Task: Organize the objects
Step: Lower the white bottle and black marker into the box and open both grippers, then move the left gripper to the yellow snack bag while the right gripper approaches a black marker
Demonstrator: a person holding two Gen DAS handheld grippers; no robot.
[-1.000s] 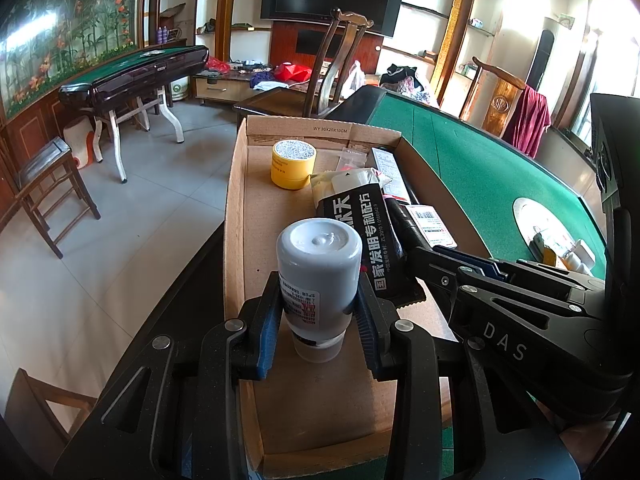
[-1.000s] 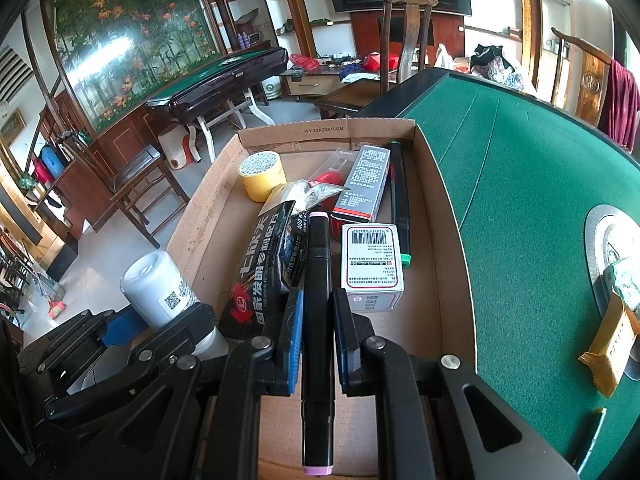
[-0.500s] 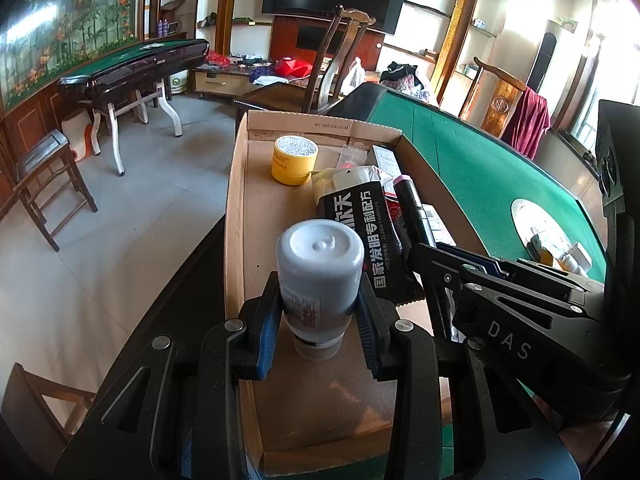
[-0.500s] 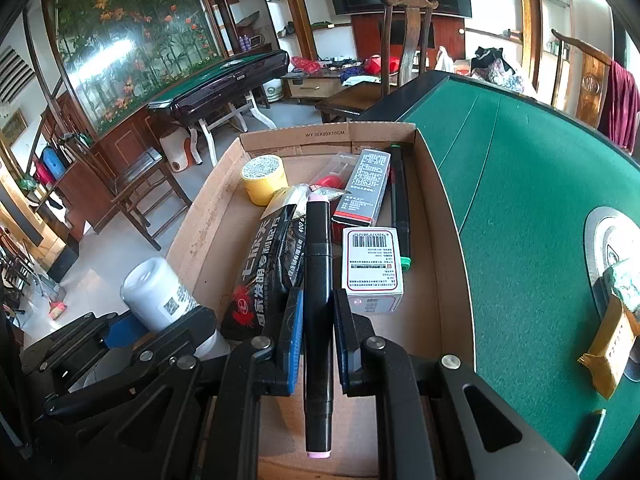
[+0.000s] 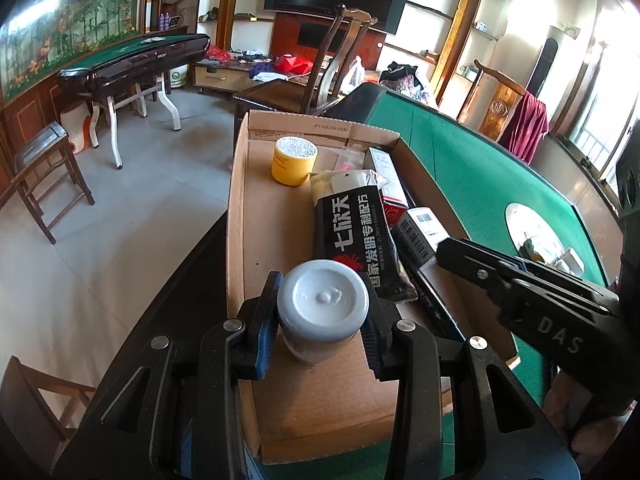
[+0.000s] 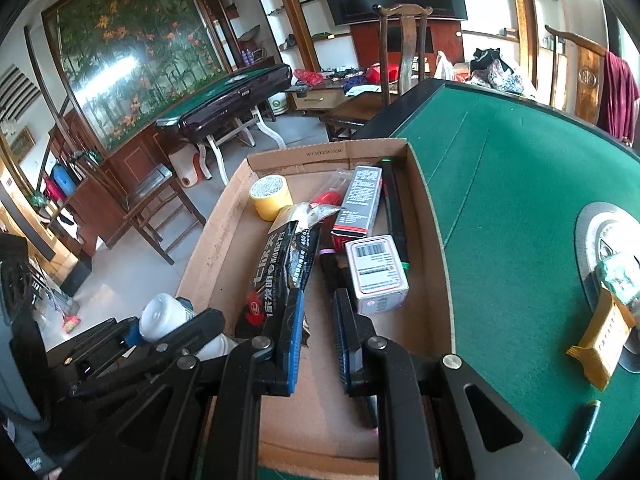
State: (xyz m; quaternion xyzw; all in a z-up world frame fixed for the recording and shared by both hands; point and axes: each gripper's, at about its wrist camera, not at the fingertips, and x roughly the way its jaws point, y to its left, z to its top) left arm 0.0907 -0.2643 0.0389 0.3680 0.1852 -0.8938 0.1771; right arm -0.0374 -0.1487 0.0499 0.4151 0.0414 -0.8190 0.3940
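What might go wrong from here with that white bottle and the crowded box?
1. The left gripper has its jaws opening around the upright bottle. If a pad drags as it pulls away, the bottle may topple onto the pouch.
2. The right gripper hangs low over the marker, next to the pouch, and might nudge either.
3. Both grippers crowd the same end of the box and may bump.

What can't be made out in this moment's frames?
Right wrist view: the marker's middle, behind a finger of the right tongs.
Left wrist view: the black pouch's near corner, behind the white bottle.
Right wrist view: the grey disc, cut off by the picture's right edge.
Right wrist view: the white box's fine print, too small.
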